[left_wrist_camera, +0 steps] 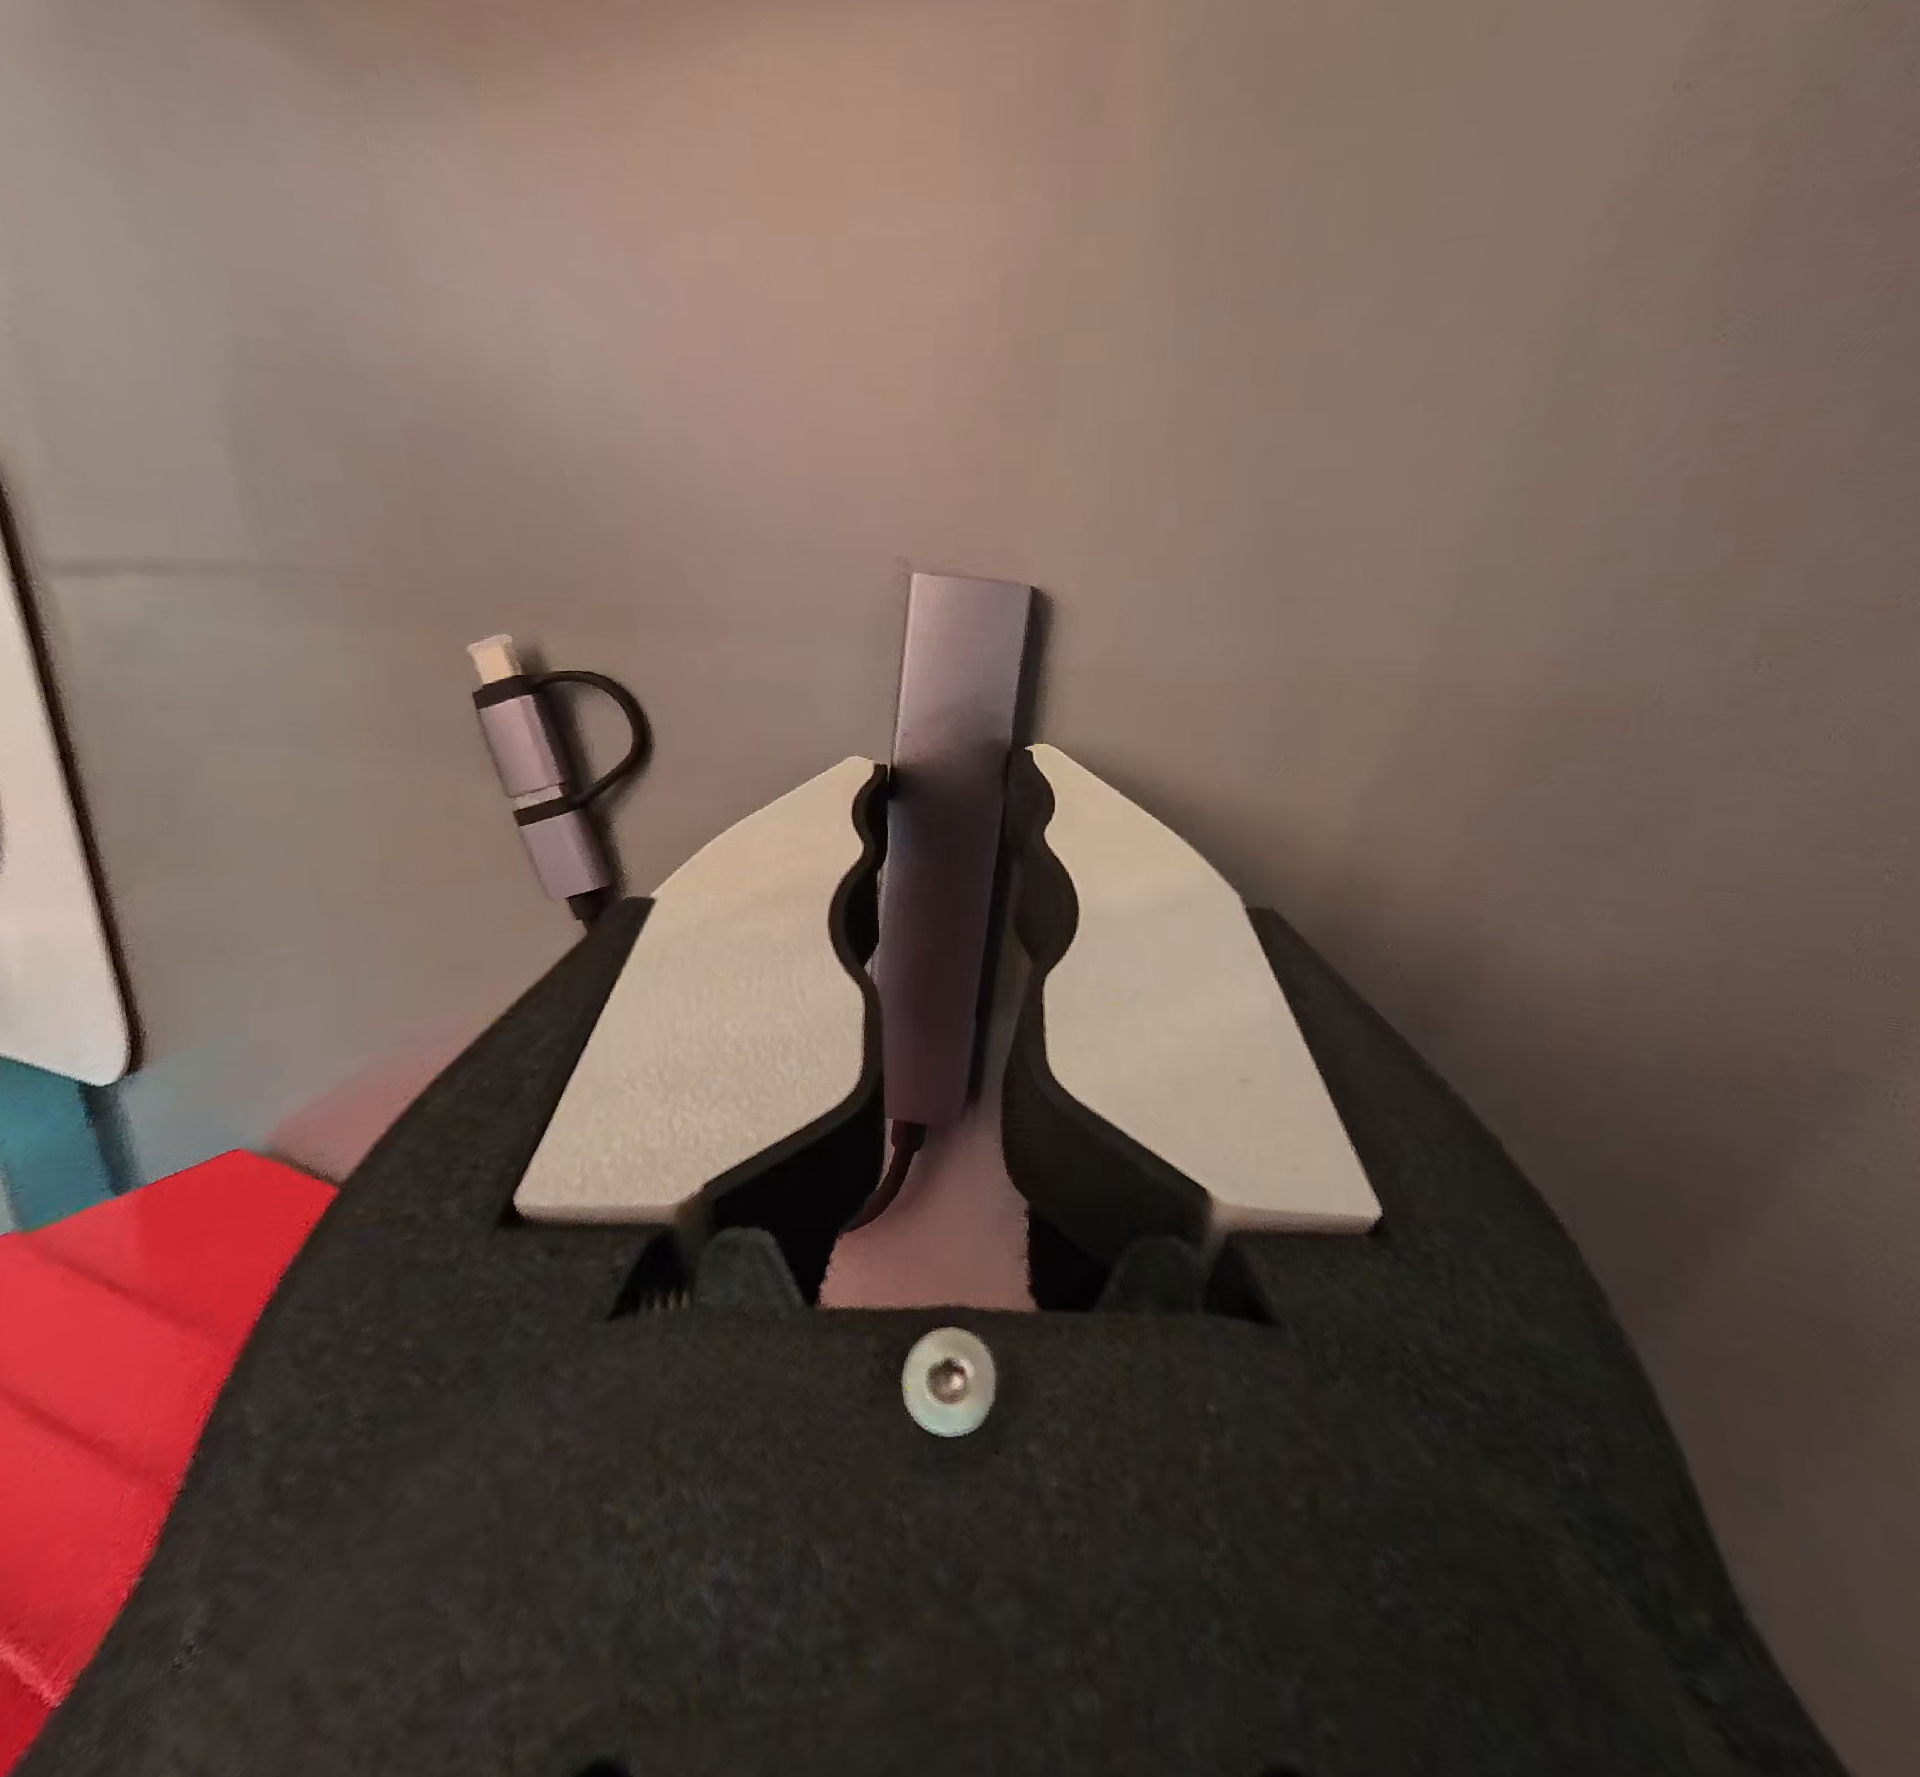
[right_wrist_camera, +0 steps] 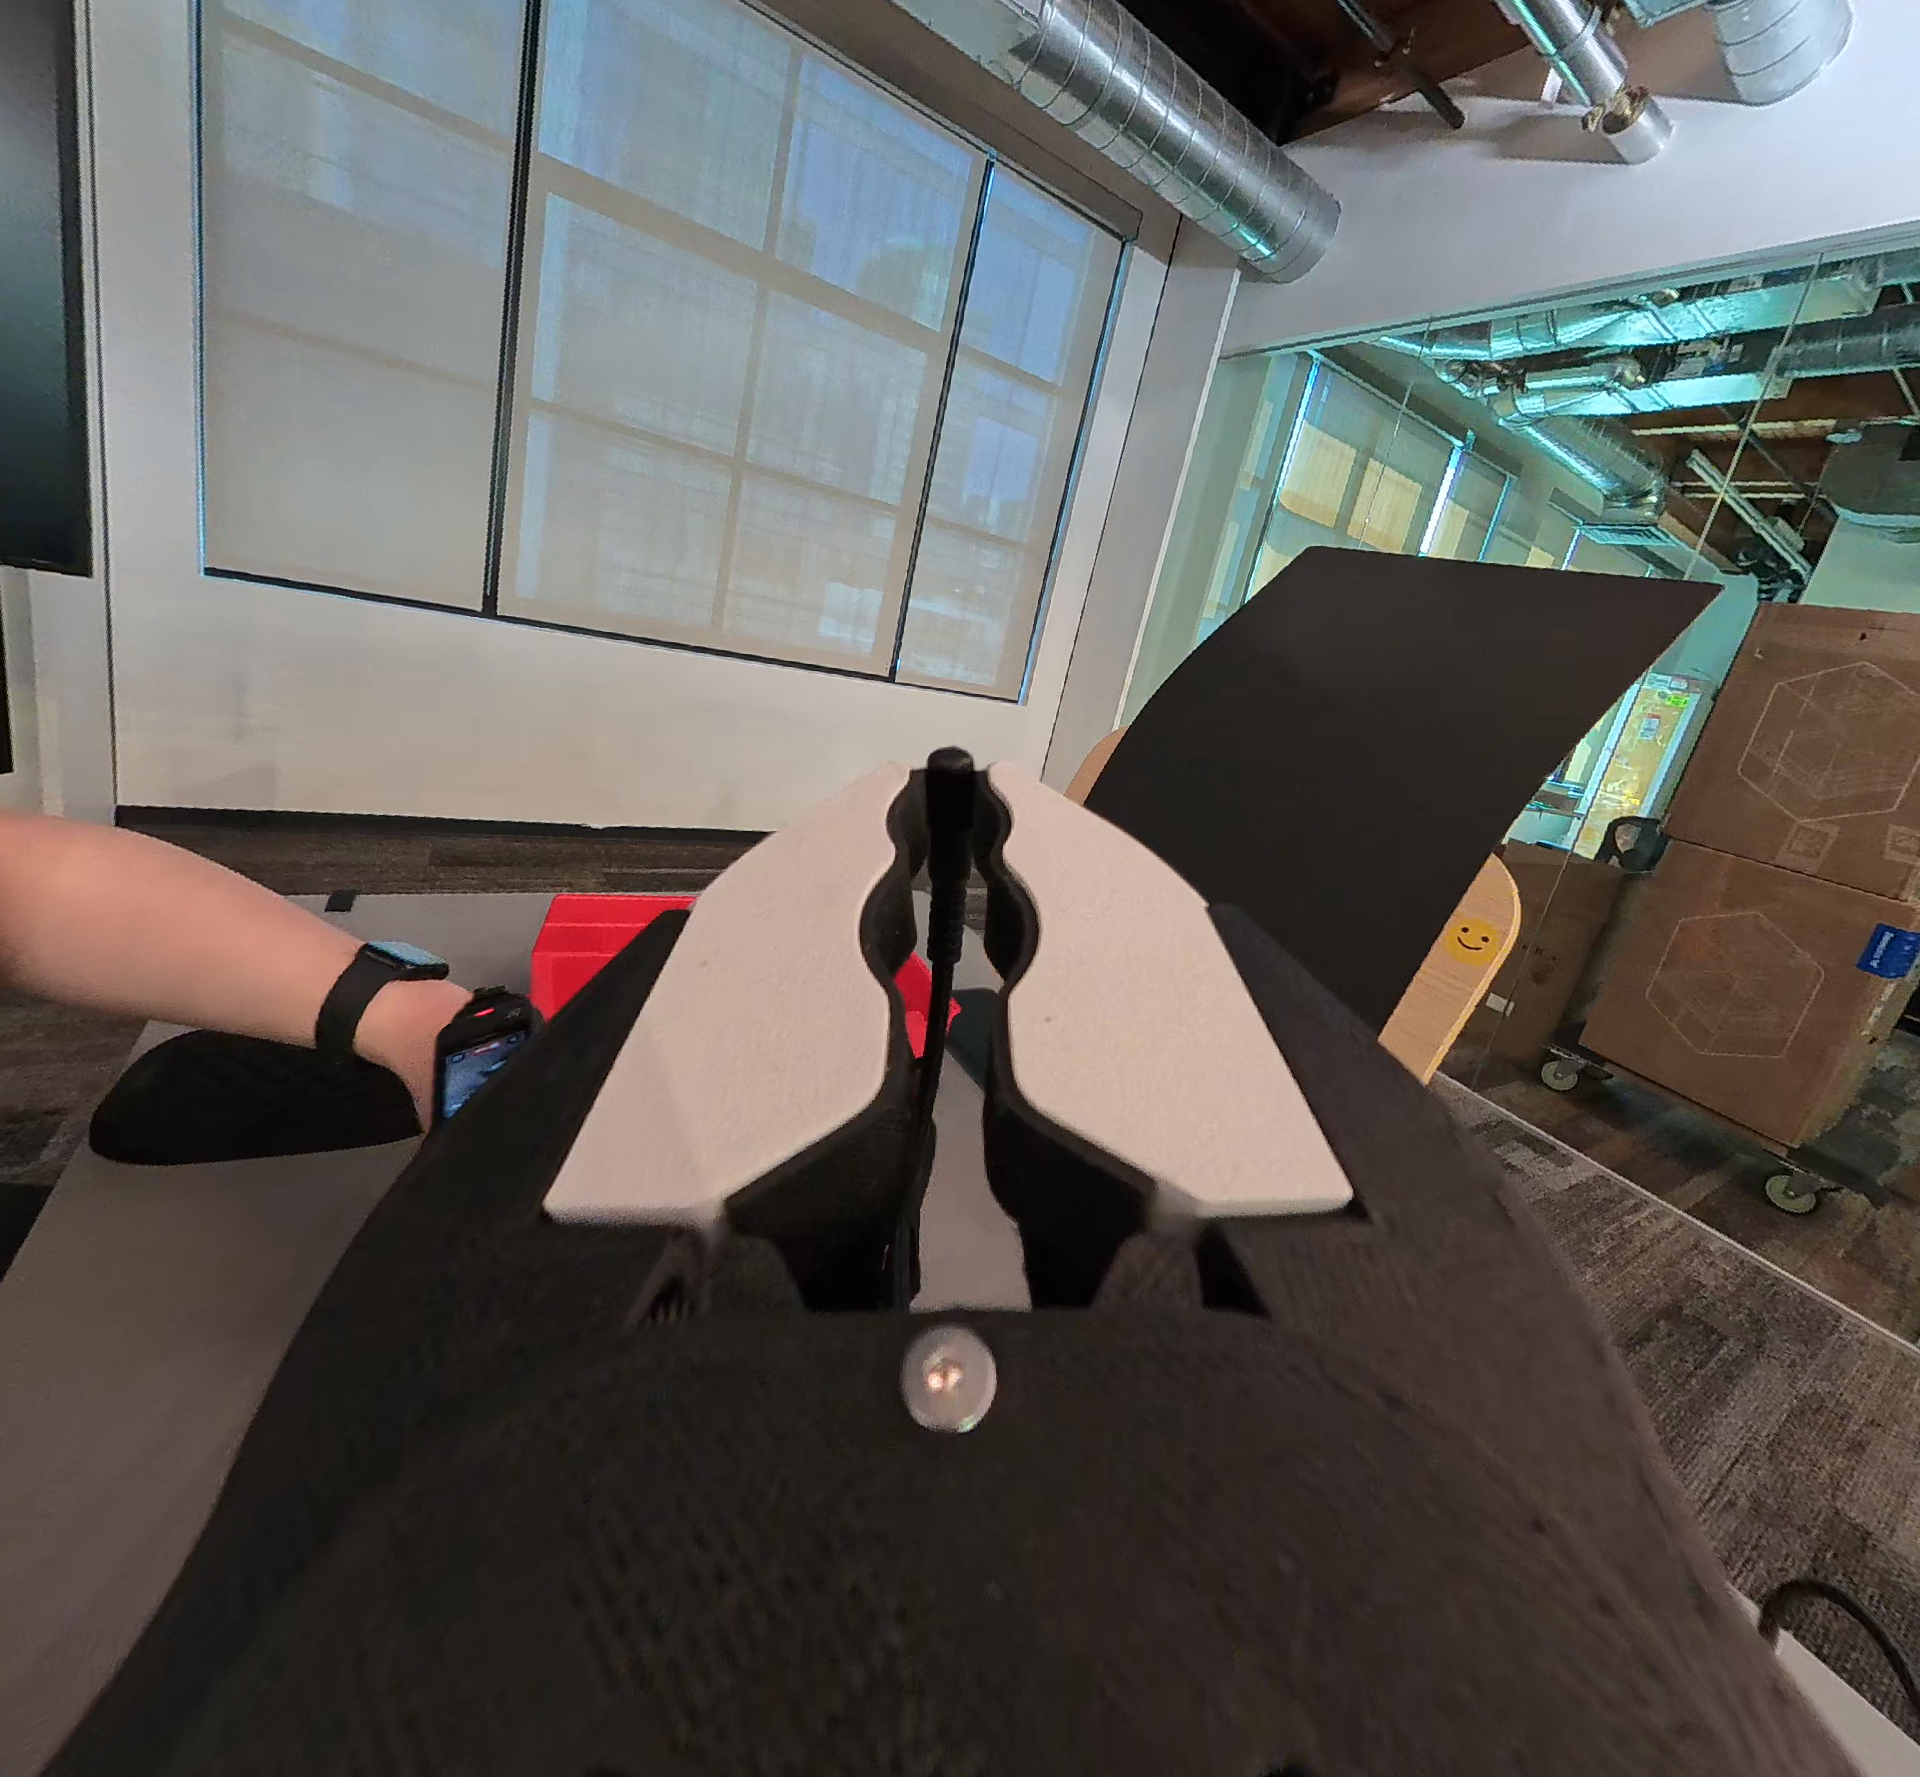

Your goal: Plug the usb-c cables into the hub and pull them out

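Note:
In the left wrist view my left gripper (left_wrist_camera: pixel 954 763) is shut on a slim grey USB hub (left_wrist_camera: pixel 958 740), which stands on edge between the jaws over the grey table (left_wrist_camera: pixel 1351 480). The hub's own cable runs back under the gripper, and its grey plug with a tethered adapter (left_wrist_camera: pixel 540 777) lies to the left. In the right wrist view my right gripper (right_wrist_camera: pixel 951 771) is shut on a black USB-C cable (right_wrist_camera: pixel 945 854). The plug end pokes out past the fingertips, and the gripper is raised and tilted toward the room. The hub does not show in this view.
A red bin (left_wrist_camera: pixel 125 1312) sits at the lower left of the left wrist view, with a white board (left_wrist_camera: pixel 52 844) at the left edge. In the right wrist view a person's arm with a watch (right_wrist_camera: pixel 353 989) reaches in from the left, near the red bin (right_wrist_camera: pixel 603 948). A dark panel (right_wrist_camera: pixel 1382 792) and cardboard boxes (right_wrist_camera: pixel 1766 896) stand to the right.

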`<action>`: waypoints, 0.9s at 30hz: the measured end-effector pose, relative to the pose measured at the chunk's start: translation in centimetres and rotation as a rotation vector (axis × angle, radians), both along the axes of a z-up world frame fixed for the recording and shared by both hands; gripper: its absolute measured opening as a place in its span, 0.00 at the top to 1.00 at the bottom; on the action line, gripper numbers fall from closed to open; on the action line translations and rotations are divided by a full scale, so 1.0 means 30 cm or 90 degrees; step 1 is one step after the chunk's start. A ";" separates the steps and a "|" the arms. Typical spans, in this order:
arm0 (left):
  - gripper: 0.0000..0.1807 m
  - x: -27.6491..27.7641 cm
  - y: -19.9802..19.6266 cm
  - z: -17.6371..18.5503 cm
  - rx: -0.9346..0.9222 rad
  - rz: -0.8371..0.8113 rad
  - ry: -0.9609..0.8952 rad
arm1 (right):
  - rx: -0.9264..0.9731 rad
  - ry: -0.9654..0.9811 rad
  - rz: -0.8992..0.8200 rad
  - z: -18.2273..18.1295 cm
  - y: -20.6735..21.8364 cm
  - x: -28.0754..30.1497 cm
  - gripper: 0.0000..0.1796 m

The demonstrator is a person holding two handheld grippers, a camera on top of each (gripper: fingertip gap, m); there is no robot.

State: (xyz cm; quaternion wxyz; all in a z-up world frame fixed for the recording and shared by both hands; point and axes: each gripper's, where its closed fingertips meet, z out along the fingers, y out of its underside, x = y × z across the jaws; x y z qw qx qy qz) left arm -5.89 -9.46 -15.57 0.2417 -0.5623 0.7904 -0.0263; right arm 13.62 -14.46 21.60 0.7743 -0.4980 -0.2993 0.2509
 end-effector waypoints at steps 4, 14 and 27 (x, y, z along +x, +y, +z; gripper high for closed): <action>0.88 0.009 0.005 0.001 -0.013 0.002 0.007 | -0.006 -0.004 0.001 -0.008 0.010 -0.001 0.95; 0.89 0.056 0.009 0.239 -0.158 0.063 -0.255 | -0.091 -0.053 0.047 -0.107 0.082 -0.030 0.95; 0.89 -0.009 -0.016 0.484 -0.183 0.097 -0.531 | -0.240 -0.357 0.279 -0.498 0.121 -0.433 0.95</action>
